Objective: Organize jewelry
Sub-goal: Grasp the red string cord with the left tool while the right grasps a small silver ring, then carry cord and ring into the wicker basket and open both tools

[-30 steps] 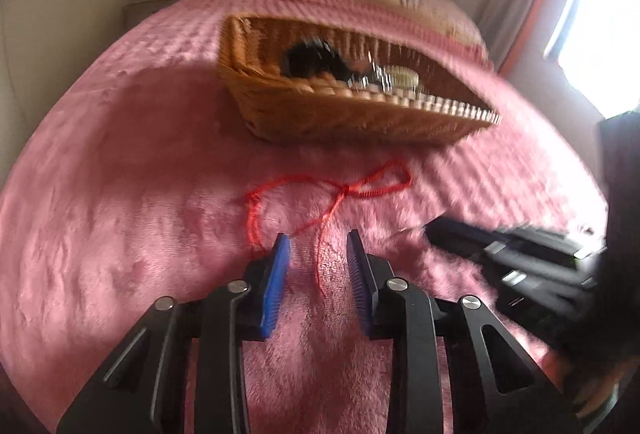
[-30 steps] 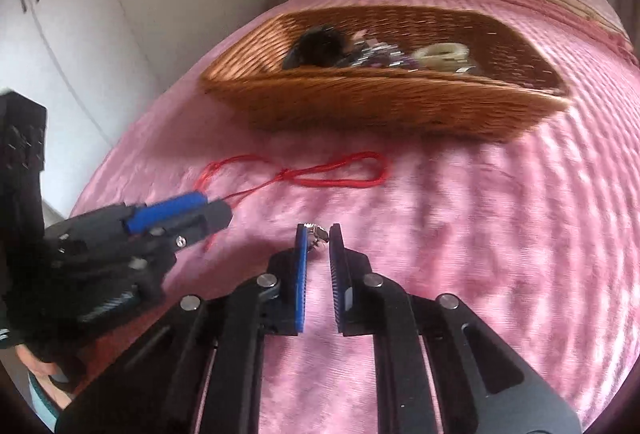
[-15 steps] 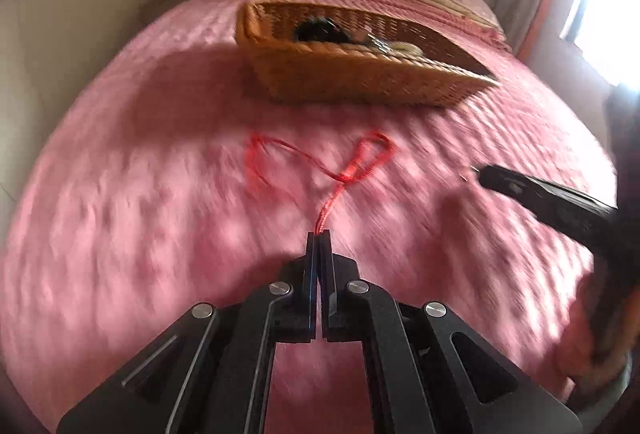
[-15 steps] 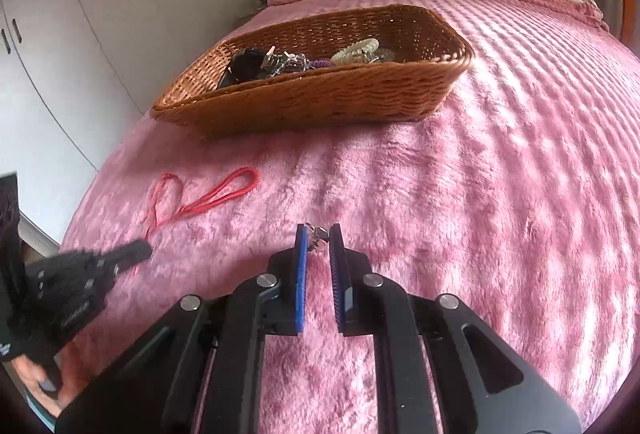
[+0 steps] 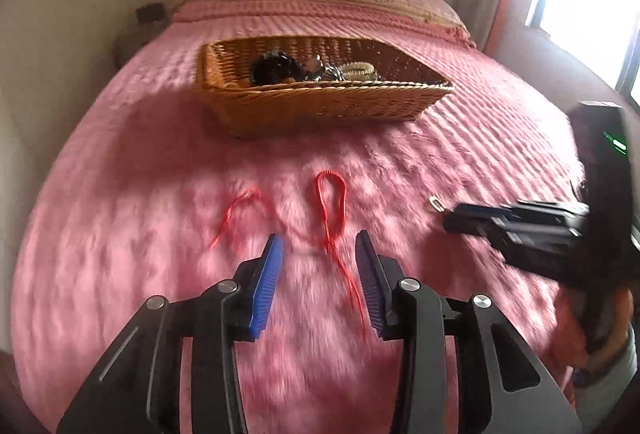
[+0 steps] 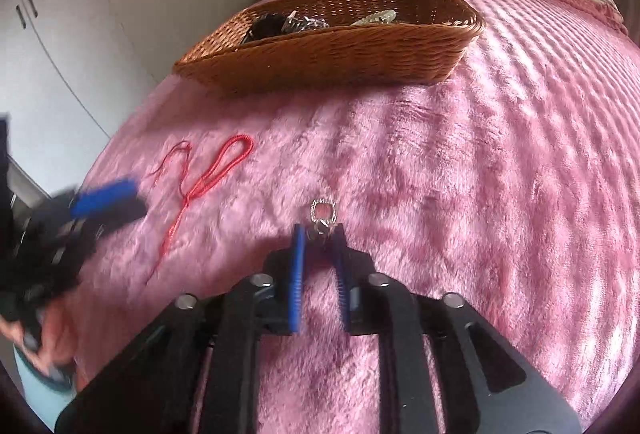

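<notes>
**A:** What's in the basket (image 5: 320, 105) from where you sit?

**B:** On my left view it's a woven wicker tray, rectangular with low slanted walls, upper middle of the frame on the pink bedspread (image 5: 120, 193). Inside I see a glossy black lump (image 5: 272, 67), some silvery metal bits (image 5: 324, 71) and a pale ribbed hair clip (image 5: 358, 70). I can't sort the pieces finer than that.

**A:** And the bedspread?

**B:** Fluffy, plush, ridged in rows.

**A:** Your grippers?

**B:** My left gripper (image 5: 318, 248) has just been opening; its ribbed blue pads stand apart, gripping nothing. The red cord (image 5: 332, 209), thin and braided with a loop at the far end, lies on the fabric, its tail running between the jaws. My right gripper (image 6: 319, 234), centre of the right view, has also just been opening to a narrow gap. A small silver ring charm (image 6: 323, 211) sits at the very tips, its link between the pads; I can't tell whether they still pinch it.
</notes>
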